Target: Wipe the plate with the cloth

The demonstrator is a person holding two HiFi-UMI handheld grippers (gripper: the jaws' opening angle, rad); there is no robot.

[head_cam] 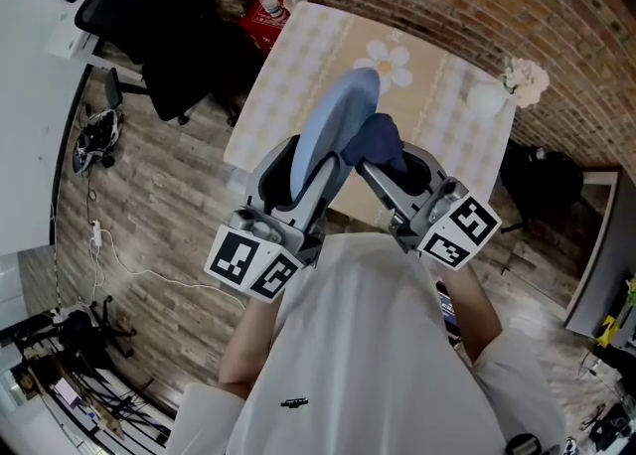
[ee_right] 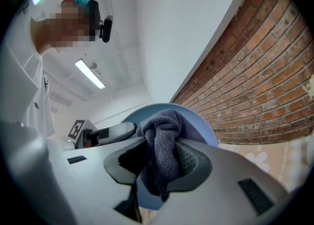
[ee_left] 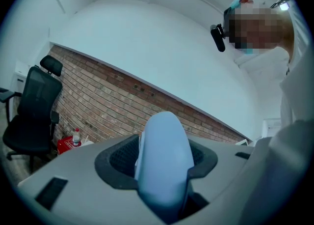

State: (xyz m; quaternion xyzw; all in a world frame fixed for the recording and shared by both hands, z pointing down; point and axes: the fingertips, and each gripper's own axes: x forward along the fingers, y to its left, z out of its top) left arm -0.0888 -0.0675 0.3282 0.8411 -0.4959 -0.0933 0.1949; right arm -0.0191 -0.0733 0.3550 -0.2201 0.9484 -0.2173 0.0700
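The left claw pinches the blue plate on edge over the tabletop, and the right claw pinches the dark cloth against the plate's 4 o'clock side.

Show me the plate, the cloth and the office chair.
plate (head_cam: 338,125), head view, middle of its blue surface
cloth (ee_right: 164,153), right gripper view, its bunched middle fold
office chair (ee_left: 33,102), left gripper view, backrest
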